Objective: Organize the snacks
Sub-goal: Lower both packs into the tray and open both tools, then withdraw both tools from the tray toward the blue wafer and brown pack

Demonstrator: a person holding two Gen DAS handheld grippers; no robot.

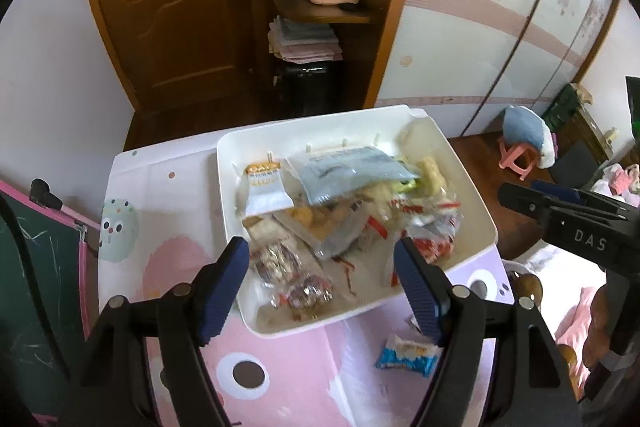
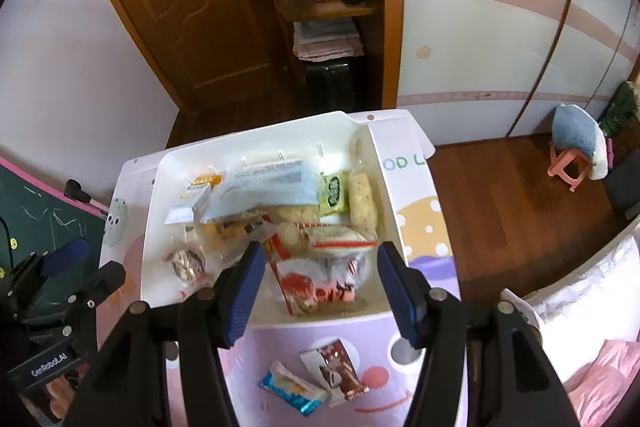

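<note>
Your left gripper (image 1: 320, 279) and right gripper (image 2: 320, 291) both hang with fingers spread and nothing between them, over the near end of the white bin (image 2: 154, 227) full of snack packets on the worktop (image 2: 280, 347). Just in front of the bin lie a blue packet (image 2: 290, 389) and a brown packet (image 2: 340, 371). The worktop's cover reads "OD L" beside the bin's far right corner; your grippers read "DAS" and "GenRobot.AI".
</note>
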